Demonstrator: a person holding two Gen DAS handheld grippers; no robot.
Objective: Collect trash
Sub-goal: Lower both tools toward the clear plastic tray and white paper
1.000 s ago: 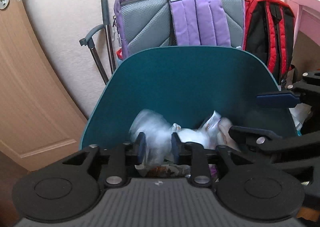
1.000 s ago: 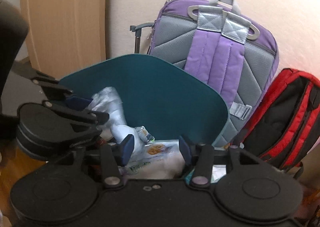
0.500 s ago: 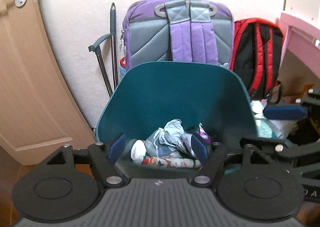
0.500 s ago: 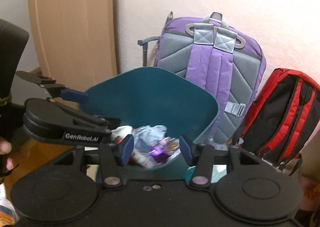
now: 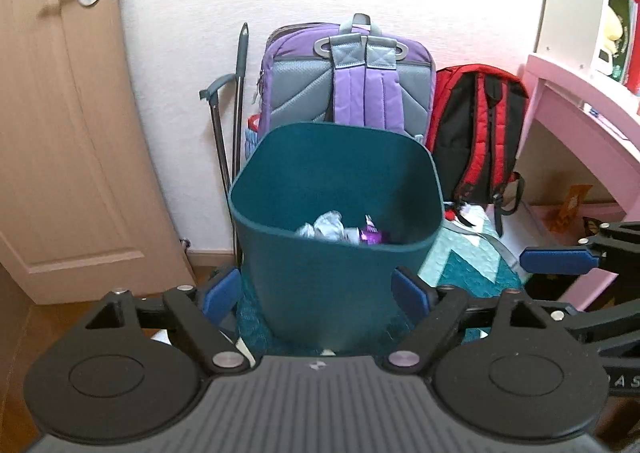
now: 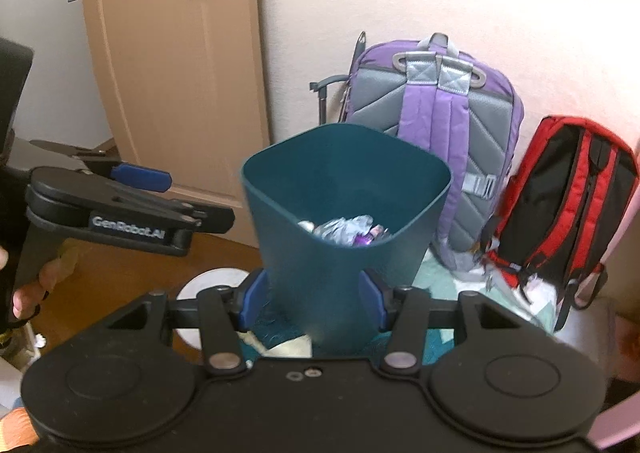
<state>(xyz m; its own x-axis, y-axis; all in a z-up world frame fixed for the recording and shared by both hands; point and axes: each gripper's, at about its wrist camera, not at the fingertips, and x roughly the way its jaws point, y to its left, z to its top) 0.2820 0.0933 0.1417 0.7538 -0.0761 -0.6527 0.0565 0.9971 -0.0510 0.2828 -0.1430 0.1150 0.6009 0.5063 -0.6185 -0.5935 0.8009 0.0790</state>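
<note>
Both tongs hold nothing: the left gripper (image 5: 316, 295) is opening, its jaws spread wide, and the right gripper (image 6: 312, 299) gapes too. Crumpled trash (image 5: 340, 231) lies inside the teal bin (image 5: 332, 277), which stands before a purple backpack (image 5: 348, 81).

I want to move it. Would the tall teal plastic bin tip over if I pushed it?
Probably, pushed near the top: the tall teal plastic bin narrows toward its base. It likely feels light, holding only some crumpled wrappers. Its smooth walls may slip.
</note>
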